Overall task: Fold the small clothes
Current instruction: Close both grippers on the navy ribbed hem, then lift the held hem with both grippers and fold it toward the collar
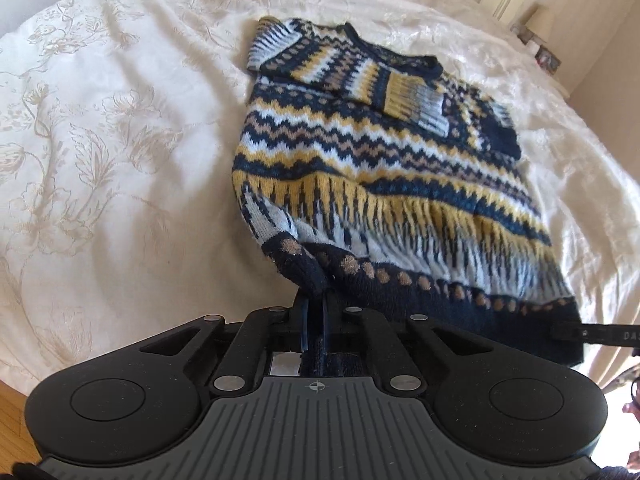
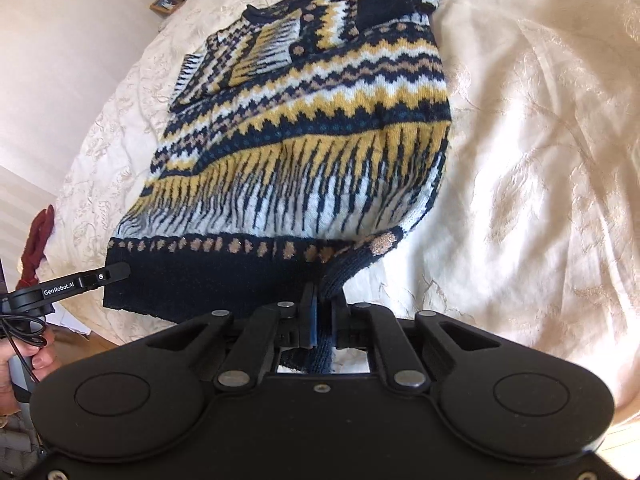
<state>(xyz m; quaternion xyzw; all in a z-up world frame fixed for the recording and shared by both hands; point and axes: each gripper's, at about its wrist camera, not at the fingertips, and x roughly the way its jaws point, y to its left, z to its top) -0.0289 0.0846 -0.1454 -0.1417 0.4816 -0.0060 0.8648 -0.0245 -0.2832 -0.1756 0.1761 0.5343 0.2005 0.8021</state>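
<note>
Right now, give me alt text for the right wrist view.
The right hand-held gripper is shut on the navy hem corner of a patterned knit sweater that lies on a cream floral bedspread, sleeves folded across its chest. The left hand-held gripper pinches the hem's other corner.

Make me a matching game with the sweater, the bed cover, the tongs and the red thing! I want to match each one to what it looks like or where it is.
Things:
1. sweater
2. bed cover
3. left tongs
4. red thing

Descriptions:
A. cream with a flower pattern
B. hangs at the bed's edge, past the sweater's left corner
C. navy, yellow and white zigzag knit
D. shut on the sweater's dark hem

Pairs: 1-C, 2-A, 3-D, 4-B

The right tongs pinch the hem too, at the other corner.
</note>
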